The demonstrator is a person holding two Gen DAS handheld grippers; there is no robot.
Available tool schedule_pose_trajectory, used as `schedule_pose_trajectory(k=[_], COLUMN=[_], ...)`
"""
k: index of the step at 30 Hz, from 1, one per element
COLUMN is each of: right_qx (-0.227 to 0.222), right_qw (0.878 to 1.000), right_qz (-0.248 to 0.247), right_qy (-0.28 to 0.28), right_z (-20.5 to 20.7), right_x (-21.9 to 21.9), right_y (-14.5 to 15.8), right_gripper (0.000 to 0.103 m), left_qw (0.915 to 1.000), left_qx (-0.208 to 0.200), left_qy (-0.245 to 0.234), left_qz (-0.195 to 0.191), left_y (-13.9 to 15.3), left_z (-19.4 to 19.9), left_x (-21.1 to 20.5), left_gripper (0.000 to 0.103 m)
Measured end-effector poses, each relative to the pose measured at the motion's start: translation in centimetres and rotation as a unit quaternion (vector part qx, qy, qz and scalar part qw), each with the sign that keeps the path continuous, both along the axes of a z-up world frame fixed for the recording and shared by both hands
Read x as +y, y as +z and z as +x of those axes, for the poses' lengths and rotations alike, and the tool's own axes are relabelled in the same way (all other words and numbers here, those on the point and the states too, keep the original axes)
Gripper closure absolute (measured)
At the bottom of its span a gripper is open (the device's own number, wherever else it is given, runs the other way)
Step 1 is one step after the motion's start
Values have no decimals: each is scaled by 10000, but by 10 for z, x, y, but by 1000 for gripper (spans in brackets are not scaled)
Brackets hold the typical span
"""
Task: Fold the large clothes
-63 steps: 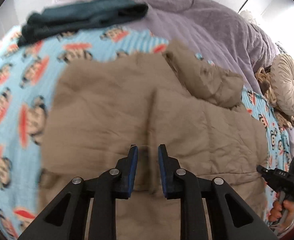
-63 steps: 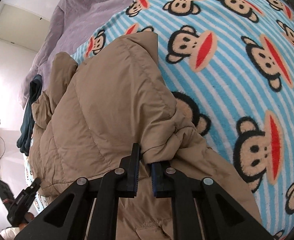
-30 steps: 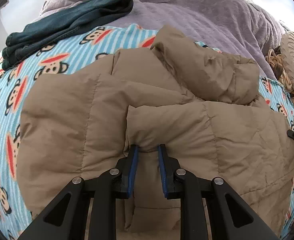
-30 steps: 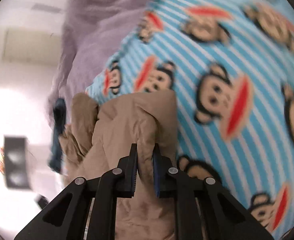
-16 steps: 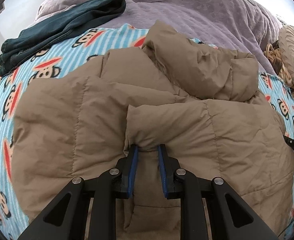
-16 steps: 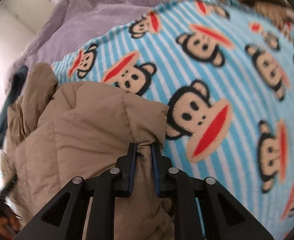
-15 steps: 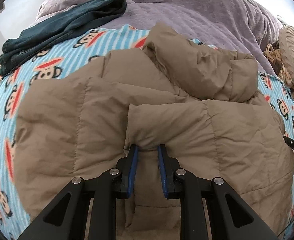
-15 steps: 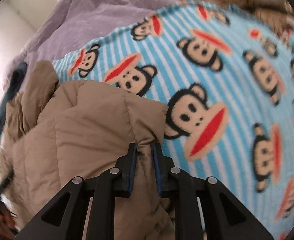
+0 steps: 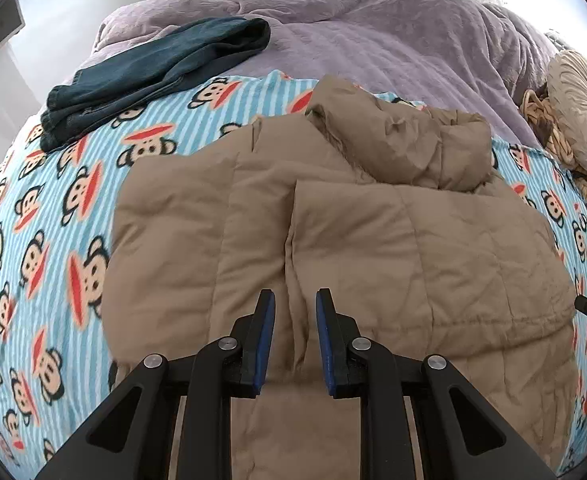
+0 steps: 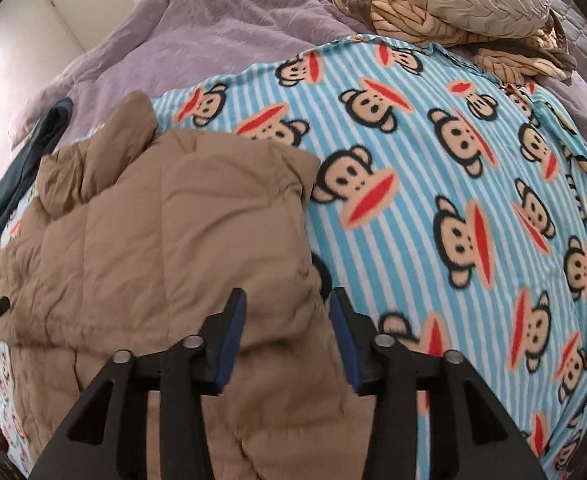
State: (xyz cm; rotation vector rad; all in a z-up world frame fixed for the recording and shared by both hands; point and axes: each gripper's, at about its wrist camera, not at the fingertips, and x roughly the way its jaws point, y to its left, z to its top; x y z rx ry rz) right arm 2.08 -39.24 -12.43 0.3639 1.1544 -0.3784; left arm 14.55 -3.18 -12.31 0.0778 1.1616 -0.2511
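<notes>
Right tool (image 10: 287, 320) jaws are opening over the tan jacket (image 10: 153, 232), left tool (image 9: 291, 320) nearly closed, nothing pinched; hood (image 9: 405, 140) pointed toward purple duvet (image 9: 373, 32).

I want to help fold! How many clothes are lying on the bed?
2. The tan puffy jacket lies on the monkey blanket; the dark blue jeans lie behind it, across the purple comforter edge. More may be hidden out of view.

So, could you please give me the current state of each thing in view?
Tan puffer jacket: partly folded, flat on the monkey blanket.
Jeans: folded, on the purple comforter.
Left gripper: narrowly open, nothing clamped.
Right gripper: jaws opening, jacket released beneath.
</notes>
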Motion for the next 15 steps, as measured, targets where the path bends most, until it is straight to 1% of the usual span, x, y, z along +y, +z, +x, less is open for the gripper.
schedule_pose_trajectory(k=[4, 5, 6, 12, 13, 14, 15], right_qx=[2, -13, -39, -85, -88, -95, -112], right_qw=[10000, 10000, 10000, 9997, 9996, 9996, 9995], right_qz=[-43, -25, -20, -65, -61, -56, -53], right_qy=[-8, -9, 3, 230, 242, 264, 292], right_z=[-12, -14, -17, -28, -29, -31, -34], right_x=[10, 12, 15, 37, 40, 43, 47], right_y=[6, 8, 12, 25, 26, 28, 30], right_gripper=[50, 45, 43, 42, 41, 39, 37], left_qw=[9999, 9999, 9999, 9998, 9998, 9998, 9998], left_qx=[26, 59, 84, 128, 116, 104, 66], left_qy=[69, 92, 107, 106, 93, 94, 124], left_qz=[79, 83, 83, 102, 117, 145, 168], left_y=[2, 2, 2, 9, 11, 13, 16], left_z=[-15, -19, -23, -48, -52, -55, -59], left_x=[5, 7, 8, 15, 16, 16, 18], left_gripper=[80, 80, 80, 80, 76, 39, 4])
